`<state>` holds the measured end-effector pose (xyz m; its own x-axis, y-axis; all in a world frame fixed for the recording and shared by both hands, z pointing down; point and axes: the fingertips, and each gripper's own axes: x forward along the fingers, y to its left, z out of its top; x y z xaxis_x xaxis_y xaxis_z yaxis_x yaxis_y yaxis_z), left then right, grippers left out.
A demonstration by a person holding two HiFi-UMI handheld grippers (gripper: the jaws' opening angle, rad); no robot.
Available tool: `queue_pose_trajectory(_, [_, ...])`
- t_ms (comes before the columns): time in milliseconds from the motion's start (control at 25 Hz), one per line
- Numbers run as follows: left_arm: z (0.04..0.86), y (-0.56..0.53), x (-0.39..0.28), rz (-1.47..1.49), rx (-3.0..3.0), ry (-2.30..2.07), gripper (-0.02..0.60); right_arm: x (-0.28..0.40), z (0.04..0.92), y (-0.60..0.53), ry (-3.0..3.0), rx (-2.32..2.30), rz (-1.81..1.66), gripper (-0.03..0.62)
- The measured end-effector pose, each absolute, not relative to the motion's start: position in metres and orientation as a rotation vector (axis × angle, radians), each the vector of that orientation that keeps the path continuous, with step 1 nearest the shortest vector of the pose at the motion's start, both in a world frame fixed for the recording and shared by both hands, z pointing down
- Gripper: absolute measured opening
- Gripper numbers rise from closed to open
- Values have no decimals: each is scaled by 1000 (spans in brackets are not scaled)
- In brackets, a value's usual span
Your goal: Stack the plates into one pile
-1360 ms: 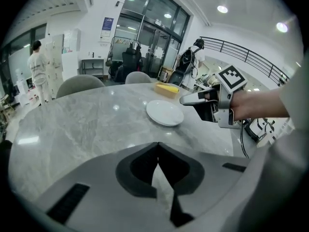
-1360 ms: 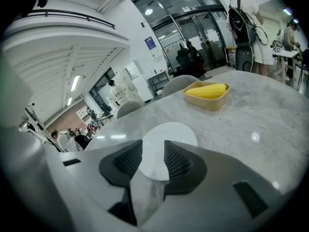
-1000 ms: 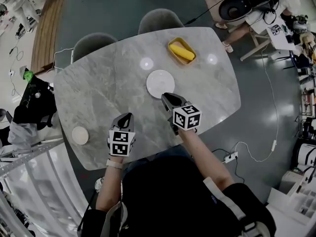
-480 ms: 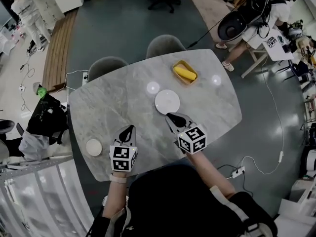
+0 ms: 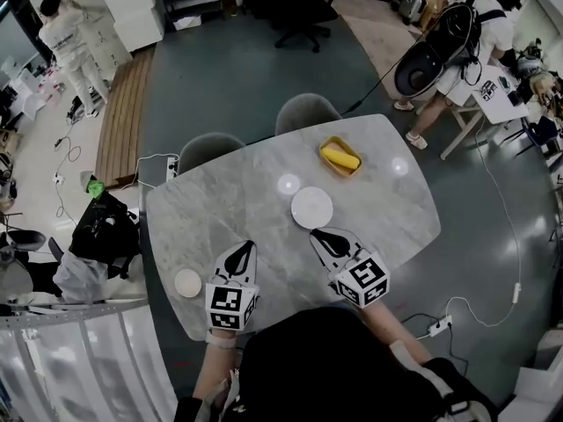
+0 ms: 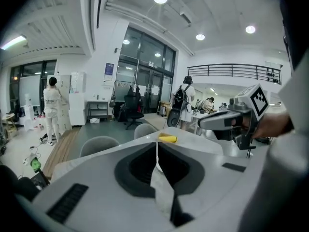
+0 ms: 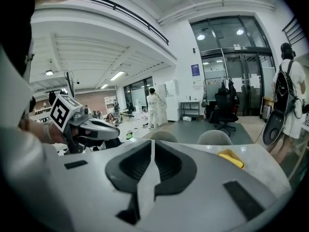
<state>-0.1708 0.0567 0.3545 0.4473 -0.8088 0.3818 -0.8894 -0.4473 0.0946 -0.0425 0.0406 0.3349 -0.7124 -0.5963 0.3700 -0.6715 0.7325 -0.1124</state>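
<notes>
Marble bench (image 5: 220, 209): stacking not done

Near the bench centre lies a large white plate (image 5: 312, 207); a small white plate (image 5: 188, 283) lies well apart, at the left edge. Over the near side, the left gripper (image 5: 248, 246) and right gripper (image 5: 317, 234) are held with jaws together and nothing between them; the right has just been closing. What the yellow tray (image 5: 339, 157) holds is indistinct. The person's head (image 5: 308, 359) hides the near edge.

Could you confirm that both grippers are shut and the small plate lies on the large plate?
No: the head view shows the small plate apart from the large plate, near the table's left edge. The left gripper and right gripper are shut.
</notes>
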Motion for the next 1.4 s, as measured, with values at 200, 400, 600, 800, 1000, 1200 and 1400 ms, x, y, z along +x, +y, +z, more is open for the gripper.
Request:
queue_pose_trajectory(200, [344,65,-160,401,2456,-1442,9,-42,320,56,-2654,984,319,35])
queue_pose_trajectory(400, [343,70,-152,400,2469,-1423,9,-39,320,63,-2672,985,322,36])
queue_pose_trajectory(600, [342,68,-152,380,2454,-1408,9,-40,324,65,-2678,977,339,35])
queue_pose_trajectory(800, [338,68,-154,406,2455,-1424,9,-36,319,67,-2697,986,340,36])
queue_pose_trajectory(1000, [338,68,-154,409,2454,-1432,9,-32,321,67,-2706,999,375,32])
queue_pose_trajectory(1200, [338,70,-156,424,2457,-1440,9,-28,322,68,-2697,1025,373,32])
queue_pose_trajectory(1400, [342,75,-160,427,2455,-1440,9,-26,327,73,-2685,1050,387,34])
